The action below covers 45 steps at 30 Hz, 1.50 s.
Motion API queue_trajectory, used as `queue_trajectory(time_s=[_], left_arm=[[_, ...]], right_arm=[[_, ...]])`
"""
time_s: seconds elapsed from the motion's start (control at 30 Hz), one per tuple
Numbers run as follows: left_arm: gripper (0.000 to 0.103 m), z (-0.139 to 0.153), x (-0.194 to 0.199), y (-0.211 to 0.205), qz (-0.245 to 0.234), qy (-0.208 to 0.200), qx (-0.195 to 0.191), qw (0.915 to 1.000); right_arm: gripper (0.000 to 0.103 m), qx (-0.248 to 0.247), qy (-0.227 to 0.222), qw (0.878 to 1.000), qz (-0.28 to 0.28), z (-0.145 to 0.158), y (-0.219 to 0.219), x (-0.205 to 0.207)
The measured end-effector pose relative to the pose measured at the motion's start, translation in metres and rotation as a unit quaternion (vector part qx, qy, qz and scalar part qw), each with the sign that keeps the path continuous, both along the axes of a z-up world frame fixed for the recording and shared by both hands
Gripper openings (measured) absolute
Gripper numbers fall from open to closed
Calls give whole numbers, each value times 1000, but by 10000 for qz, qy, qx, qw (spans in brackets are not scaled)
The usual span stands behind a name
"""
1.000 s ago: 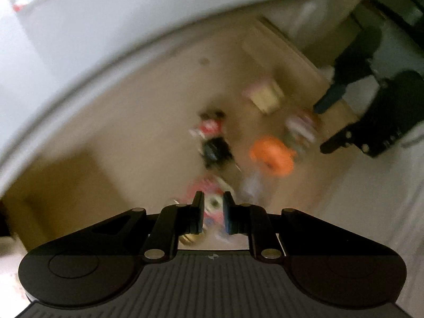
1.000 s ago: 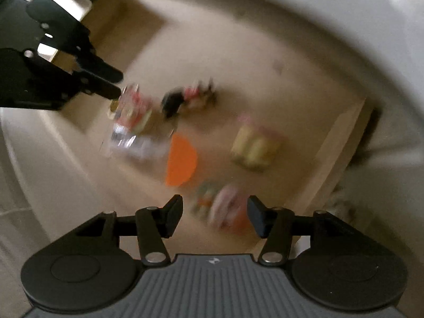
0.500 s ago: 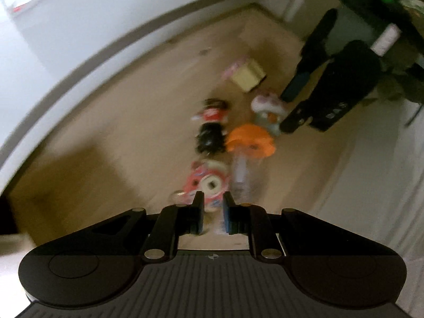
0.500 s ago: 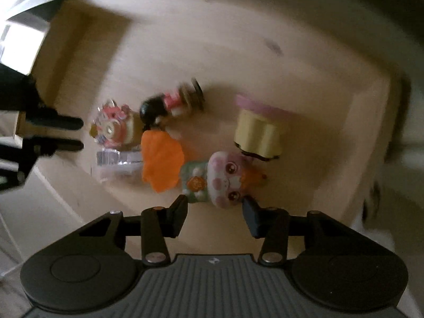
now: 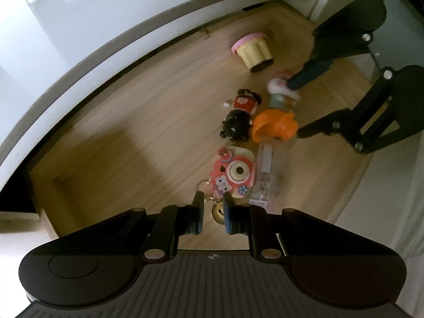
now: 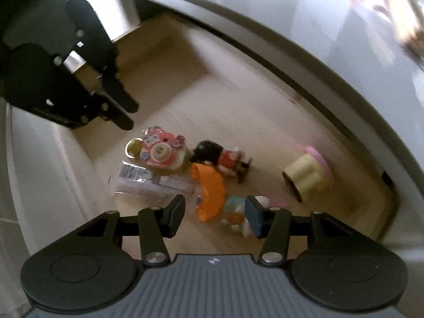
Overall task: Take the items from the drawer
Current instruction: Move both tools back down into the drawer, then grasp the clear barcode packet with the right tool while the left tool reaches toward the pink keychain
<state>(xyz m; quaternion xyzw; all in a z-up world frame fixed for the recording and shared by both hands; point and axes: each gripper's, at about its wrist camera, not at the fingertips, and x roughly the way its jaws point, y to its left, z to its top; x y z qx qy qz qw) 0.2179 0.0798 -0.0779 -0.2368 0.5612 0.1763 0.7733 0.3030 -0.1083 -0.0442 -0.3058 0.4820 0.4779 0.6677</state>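
grey countertop (image 5: 79, 21), blurred clutter (image 6: 384, 2)

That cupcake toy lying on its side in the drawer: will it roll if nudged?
Probably. The cupcake toy lies tipped over on the drawer floor, so its round fluted body may roll, curving, since the pink top is wider than the base. It looks like hard plastic: likely stiff and light, though the smooth flutes might slip between pads.

Drawer (image 5: 137, 122): light wood-grain floor and walls, matt, smooth. Counter (image 5: 87, 18) across the upper left: pale grey, smooth, faintly glossy. Orange cap (image 5: 274, 126): smooth plastic with a slight sheen. Pink camera toy (image 5: 234, 172): soft-looking rubbery plastic, matt, with a metal ring. Clear packet (image 6: 148, 182): transparent glossy film. Yellow cupcake toy (image 5: 253, 49): ribbed matt plastic. Left tool (image 5: 213, 216): matt black plastic with bright metal pivot pins.
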Motion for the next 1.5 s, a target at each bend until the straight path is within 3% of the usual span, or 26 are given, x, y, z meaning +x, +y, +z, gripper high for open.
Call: queue_trajectory(time_s=[0.07, 0.2, 0.27, 0.47, 0.57, 0.7, 0.77, 0.83, 0.93, 1.1, 1.3, 1.5], left_arm=[[17, 0, -2, 0, 22, -23, 11, 10000], [17, -5, -4, 6, 268, -173, 64, 9995], [17, -7, -8, 9, 416, -260, 71, 9988], [17, -12, -19, 20, 775, -518, 95, 9956], [16, -14, -22, 24, 894, -542, 65, 9945], [16, -14, -21, 22, 909, -421, 103, 9949], [16, -14, -18, 19, 888, -419, 105, 9951], [16, -13, -17, 18, 872, -459, 88, 9951], [17, -12, -19, 18, 908, -514, 55, 9945], [16, -12, -27, 22, 1036, -489, 8, 9934], [17, -16, -28, 23, 1238, -507, -82, 9910], [17, -17, -28, 23, 1262, -542, -170, 9904]], right_arm=[[50, 48, 50, 9997, 220, 5, 10, -1], [46, 175, 1207, 9914, 479, 6, 25, 4], [42, 73, 1354, 9899, 417, -3, 35, 6], [35, -512, 839, 9924, 742, -22, 58, -6], [34, -541, 600, 9935, 796, -21, 54, -5], [33, -651, -149, 9956, 659, -16, 39, -1], [33, -559, -482, 9933, 890, -8, 29, -4], [34, -401, -364, 9900, 1302, 1, 21, -9], [35, -564, -259, 9828, 1738, -1, 21, -15], [38, -851, -905, 9618, 2439, -23, 29, -28], [46, -273, -1058, 9507, 2902, -21, 42, -42], [50, -30, -1066, 9402, 3236, -19, 58, -47]])
